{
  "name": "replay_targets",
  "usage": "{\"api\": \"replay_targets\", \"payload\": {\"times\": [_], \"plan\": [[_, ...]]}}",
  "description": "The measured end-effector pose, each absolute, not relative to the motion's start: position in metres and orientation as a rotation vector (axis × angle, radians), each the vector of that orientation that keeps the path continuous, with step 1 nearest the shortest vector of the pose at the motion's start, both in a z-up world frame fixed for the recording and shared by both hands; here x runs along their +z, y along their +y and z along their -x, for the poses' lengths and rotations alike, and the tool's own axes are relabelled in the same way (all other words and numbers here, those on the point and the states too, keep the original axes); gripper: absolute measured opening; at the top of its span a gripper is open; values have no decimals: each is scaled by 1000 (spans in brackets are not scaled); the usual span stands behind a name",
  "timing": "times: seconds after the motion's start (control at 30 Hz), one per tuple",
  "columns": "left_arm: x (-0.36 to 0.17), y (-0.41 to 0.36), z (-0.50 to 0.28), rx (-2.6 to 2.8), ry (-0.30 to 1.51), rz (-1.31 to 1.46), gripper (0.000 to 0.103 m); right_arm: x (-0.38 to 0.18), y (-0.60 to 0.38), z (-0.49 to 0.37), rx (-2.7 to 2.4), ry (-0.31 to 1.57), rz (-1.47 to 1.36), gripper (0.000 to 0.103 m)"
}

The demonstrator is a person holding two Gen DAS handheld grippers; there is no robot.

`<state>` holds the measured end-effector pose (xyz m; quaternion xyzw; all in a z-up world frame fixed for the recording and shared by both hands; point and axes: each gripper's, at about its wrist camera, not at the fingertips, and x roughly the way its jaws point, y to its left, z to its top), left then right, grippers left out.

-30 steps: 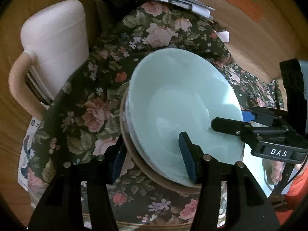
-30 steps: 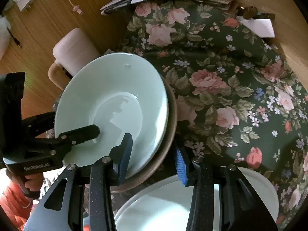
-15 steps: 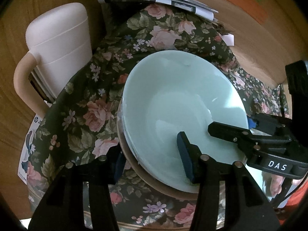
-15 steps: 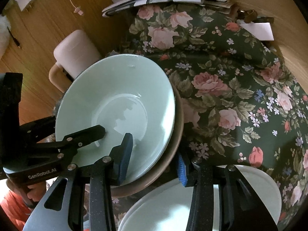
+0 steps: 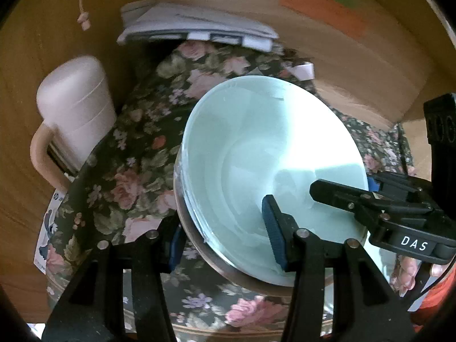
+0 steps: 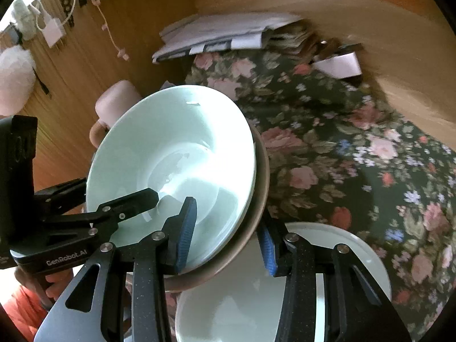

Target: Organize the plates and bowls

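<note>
The blue pads of the left gripper (image 5: pixel 225 236) pinch the near left edge of a stack of 2 dishes: 1 pad sits inside the pale green bowl (image 5: pixel 268 165) and the other pad is outside, under the brown plate (image 5: pixel 228 270) that the bowl sits in. The right gripper (image 6: pixel 226 228) pinches the near right edge of the same stack in the same way, with 1 blue pad inside the bowl and 1 pad outside the brown rim. Both dishes are tipped a little and look to be off the flowery cloth (image 6: pixel 342 142). Close to the right gripper, low down, a white plate (image 6: pixel 356 250) lies on the cloth. Part of a hand (image 6: pixel 54 285) in an orange sleeve (image 6: pixel 17 313) grips the handle of the left gripper. To the left of the bowl is a pink chair (image 5: pixel 74 114) with a curved arm. Farther off, at the back edge of the cloth, lies a pile of papers (image 5: pixel 193 25). A small white card (image 6: pixel 339 65) lies at the far right of the cloth. The wood floor (image 6: pixel 77 65) is on the left, with a white cord (image 6: pixel 111 37) lying on it.
</note>
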<state>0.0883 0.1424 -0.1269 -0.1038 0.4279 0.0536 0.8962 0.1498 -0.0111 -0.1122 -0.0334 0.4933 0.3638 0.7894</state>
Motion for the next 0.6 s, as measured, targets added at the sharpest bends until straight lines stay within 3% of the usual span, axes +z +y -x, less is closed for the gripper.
{"api": "replay_targets", "payload": {"times": [0.6], "plan": [[-118, 75, -79, -24, 875, 151, 50, -93, -85, -112, 663, 1011, 10, 38]]}}
